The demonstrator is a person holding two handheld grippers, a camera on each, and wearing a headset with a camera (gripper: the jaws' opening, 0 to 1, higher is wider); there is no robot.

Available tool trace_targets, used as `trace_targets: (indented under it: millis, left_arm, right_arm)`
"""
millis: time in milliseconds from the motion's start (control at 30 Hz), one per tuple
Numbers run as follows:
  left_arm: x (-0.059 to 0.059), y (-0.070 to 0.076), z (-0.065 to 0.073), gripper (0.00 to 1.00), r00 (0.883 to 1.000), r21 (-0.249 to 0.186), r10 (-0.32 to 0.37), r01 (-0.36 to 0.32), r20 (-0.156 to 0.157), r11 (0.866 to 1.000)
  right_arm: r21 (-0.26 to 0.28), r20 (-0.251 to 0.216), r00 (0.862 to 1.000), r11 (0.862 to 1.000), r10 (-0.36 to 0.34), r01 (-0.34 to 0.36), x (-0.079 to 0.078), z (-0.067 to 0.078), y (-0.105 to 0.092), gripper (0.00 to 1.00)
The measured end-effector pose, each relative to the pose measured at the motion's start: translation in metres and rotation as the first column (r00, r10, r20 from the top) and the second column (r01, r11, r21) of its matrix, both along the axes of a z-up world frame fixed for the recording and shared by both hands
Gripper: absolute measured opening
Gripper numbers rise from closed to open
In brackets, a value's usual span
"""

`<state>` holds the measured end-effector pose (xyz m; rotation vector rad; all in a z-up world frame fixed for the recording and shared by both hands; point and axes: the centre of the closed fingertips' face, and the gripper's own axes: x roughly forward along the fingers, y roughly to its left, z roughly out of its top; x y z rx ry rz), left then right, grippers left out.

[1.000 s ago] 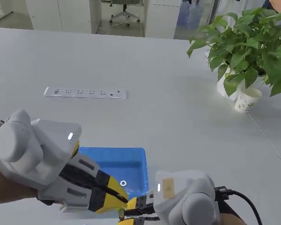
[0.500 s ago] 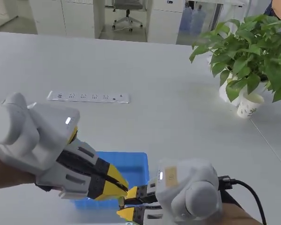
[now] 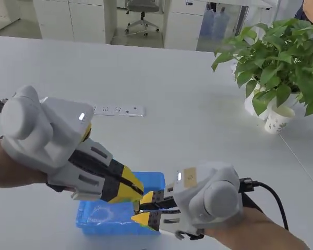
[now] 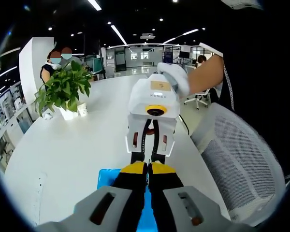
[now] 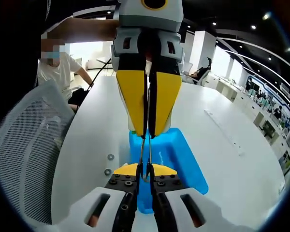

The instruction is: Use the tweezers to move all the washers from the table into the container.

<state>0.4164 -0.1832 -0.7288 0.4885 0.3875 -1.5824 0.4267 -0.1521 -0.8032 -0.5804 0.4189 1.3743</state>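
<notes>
Change: since half a second ago the left gripper (image 4: 148, 166) has shifted upward in the head view. Its white body now hides one end of the power strip (image 3: 120, 110), and more of the container (image 3: 101, 217) shows below it.
Tweezers (image 5: 145, 152): thin and metal, held off the tabletop (image 3: 198, 99) above the container. One end sits in the left gripper and the other in the right gripper (image 5: 145, 170); the two grippers face each other tip to tip.
Left jaws: yellow-tipped and drawn almost together with only a slit between them, pinching the far end of the tweezers as the right gripper view shows it.
Right jaws: also nearly closed, gripping the near end of the tweezers.
Washers (image 5: 110, 156): two small metal rings lie flat on the tabletop just beside the container's long wall. They are near each other but apart, on the side toward the mesh chair back (image 5: 24, 145).
Container: a shallow blue rectangular tray directly under the meeting jaw tips, which hide part of its floor.
Power strip: white, flat on the tabletop, well beyond the container.
Plant (image 3: 276, 57): leafy and green, in a white pot (image 3: 275, 119) at the far right of the tabletop, well apart from the work.
Surroundings: a wheeled office chair (image 3: 141, 10) stands beyond the tabletop's far edge, and a black cable (image 3: 274, 208) trails from the right gripper.
</notes>
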Motion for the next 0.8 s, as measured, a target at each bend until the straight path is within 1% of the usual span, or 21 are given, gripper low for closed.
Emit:
trace_targets:
  millis: [200,467,600,800]
  left_arm:
    - [0.014,0.0,-0.006,0.04,1.0,0.013,-0.004,0.004,0.002,1.0]
    - [0.029,0.002,-0.02,0.04,1.0,0.037,-0.007,0.007,0.005,0.999]
    - [0.036,0.002,-0.027,0.04,1.0,0.043,-0.003,0.003,0.0,0.999]
    - [0.046,0.001,-0.038,0.04,1.0,0.057,0.0,0.0,-0.01,0.998]
  right_arm:
    - [0.001,0.002,1.0,1.0,-0.012,0.012,0.013,-0.005,0.001,0.09]
    - [-0.003,-0.013,0.999,0.999,-0.032,0.032,0.03,-0.019,0.005,0.09]
    - [-0.002,-0.029,0.999,0.999,-0.046,0.046,0.036,-0.026,0.004,0.09]
    - [-0.017,-0.048,0.997,0.998,-0.064,0.063,0.045,-0.038,0.002,0.09]
